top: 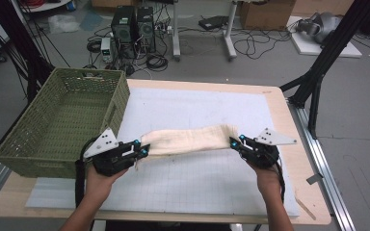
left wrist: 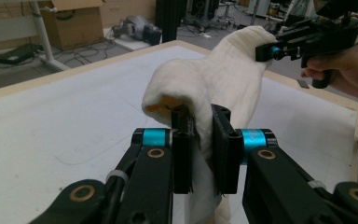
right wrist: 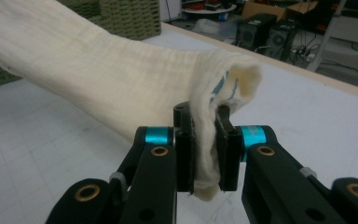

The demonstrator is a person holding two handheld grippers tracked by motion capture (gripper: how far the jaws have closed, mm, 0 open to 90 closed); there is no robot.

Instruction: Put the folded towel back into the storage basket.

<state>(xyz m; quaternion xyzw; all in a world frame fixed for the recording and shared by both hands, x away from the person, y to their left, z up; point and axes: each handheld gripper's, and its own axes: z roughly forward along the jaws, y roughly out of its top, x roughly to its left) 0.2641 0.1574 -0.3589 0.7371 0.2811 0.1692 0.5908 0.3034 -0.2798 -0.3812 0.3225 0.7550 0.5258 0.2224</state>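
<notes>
In the high view, a cream towel (top: 190, 138) hangs stretched between two grippers over the white mat (top: 197, 192) on the wooden table (top: 313, 211). The left gripper (top: 142, 150) pinches the towel's left end, and the right gripper (top: 233, 143) pinches its right end. The cloth sags a little in the middle and looks folded or rolled lengthwise into a long band. A green woven basket (top: 58, 125) stands at the left edge of the table, just beside the left gripper. The person's forearms come in from the bottom, one hand around each gripper's body.

In the left gripper view, the left gripper (left wrist: 200, 149) has its two black jaws pressed together on a bunched end of the towel (left wrist: 223, 79), with cloth squeezed between the pads and hanging below them. The towel runs away from the jaws toward the far right, where the right gripper (left wrist: 263, 52) clamps its other end, held by the person's hand (left wrist: 349, 65). The mat (left wrist: 65, 126) lies underneath.

In the right gripper view, the right gripper (right wrist: 206, 149) is clamped on the towel (right wrist: 98, 70) as well; a thick fold of cloth sits between the jaws and curls over above them, showing a few blue marks on its inner side. The towel stretches off to the upper left, toward the basket (right wrist: 126, 18). Computer towers (right wrist: 261, 32) stand on the floor beyond the table.
</notes>
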